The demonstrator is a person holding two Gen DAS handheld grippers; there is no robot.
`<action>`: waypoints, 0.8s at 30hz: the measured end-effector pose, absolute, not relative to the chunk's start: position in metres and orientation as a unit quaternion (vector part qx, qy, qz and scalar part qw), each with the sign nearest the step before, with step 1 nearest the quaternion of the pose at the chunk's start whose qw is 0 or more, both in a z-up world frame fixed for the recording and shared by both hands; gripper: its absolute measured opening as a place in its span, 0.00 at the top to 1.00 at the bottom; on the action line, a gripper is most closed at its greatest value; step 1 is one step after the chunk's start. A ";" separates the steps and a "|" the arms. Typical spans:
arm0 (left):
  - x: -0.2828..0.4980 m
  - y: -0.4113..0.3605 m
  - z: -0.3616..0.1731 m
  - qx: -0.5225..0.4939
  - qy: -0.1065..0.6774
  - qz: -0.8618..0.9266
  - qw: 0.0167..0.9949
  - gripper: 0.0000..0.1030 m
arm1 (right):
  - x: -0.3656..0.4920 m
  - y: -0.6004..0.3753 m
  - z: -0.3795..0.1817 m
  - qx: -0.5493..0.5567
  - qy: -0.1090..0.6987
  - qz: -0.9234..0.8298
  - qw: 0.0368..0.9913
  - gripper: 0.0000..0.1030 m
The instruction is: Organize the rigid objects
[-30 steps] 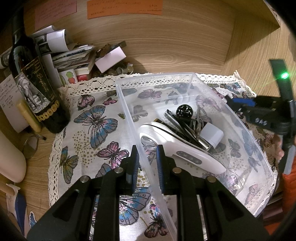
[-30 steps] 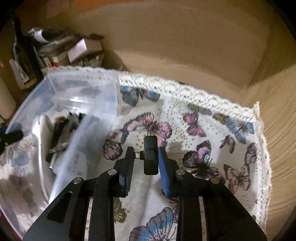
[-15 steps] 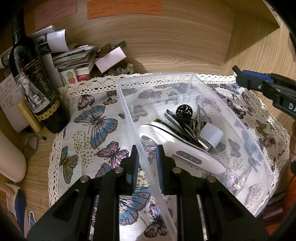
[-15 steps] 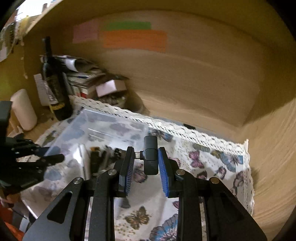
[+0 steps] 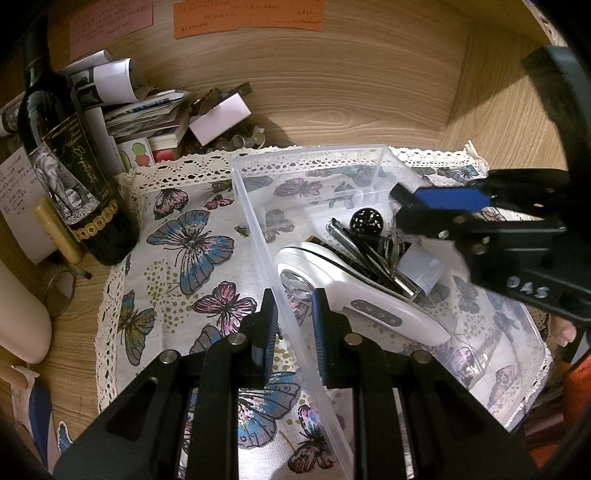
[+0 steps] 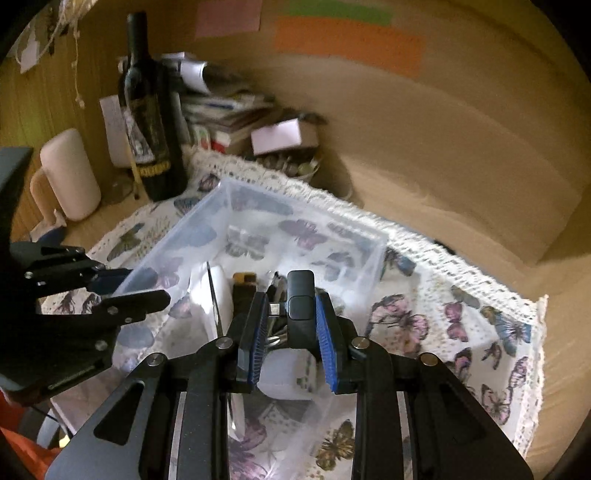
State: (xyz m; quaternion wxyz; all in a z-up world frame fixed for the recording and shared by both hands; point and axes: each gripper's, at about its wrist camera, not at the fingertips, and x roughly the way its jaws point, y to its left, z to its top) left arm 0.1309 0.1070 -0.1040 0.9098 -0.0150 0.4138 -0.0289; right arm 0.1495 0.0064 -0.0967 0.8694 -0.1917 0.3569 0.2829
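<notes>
I see a dark bottle point(image 5: 74, 177) at the left of the left view, and its label reads "APPELLATION" in small gold letters, with a drawn animal under it. Above it, on the wood wall, an orange note point(image 5: 249, 16) and a pink note point(image 5: 110, 18) have handwriting too small for me to read. Papers and small boxes point(image 5: 155, 118) are piled next to the bottle. My right claw point(image 5: 406, 205) shows at the right of that view with white letters "DAS" on its black arm. A clear bin point(image 5: 258, 229) sits on a butterfly cloth point(image 5: 192, 243) in the middle. In the bin lie a white gadget point(image 5: 369, 299) with a grey button strip, a black ball with white dots point(image 5: 366, 220), some dark pens and metal bits point(image 5: 369, 258), and a small grey-white block point(image 5: 421, 269). My left claw point(image 5: 293, 325) is at the bottom middle, pinching the bin's long wall, one finger inside and one outside. In the right view, my right claw point(image 6: 291, 319) is at the bottom middle, pinching a small black plug thing point(image 6: 300, 295) with a metal tip on its left side. It hangs over the near end of the bin point(image 6: 258, 229), above the things inside. My left claw point(image 6: 122, 291) shows at the left edge of that view.
</notes>
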 end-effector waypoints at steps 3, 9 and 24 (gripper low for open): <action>0.131 0.107 -0.104 -0.015 0.414 -0.030 0.910 0.82 | 0.155 0.011 -0.104 -0.196 0.374 0.283 0.861 0.77; 0.131 0.106 -0.103 -0.015 0.414 -0.029 0.910 0.82 | 0.158 0.010 -0.106 -0.190 0.383 0.282 0.859 0.64; 0.098 0.097 -0.060 -0.019 0.336 -0.003 0.942 0.29 | 0.115 -0.043 -0.059 -0.123 0.296 0.260 0.911 0.23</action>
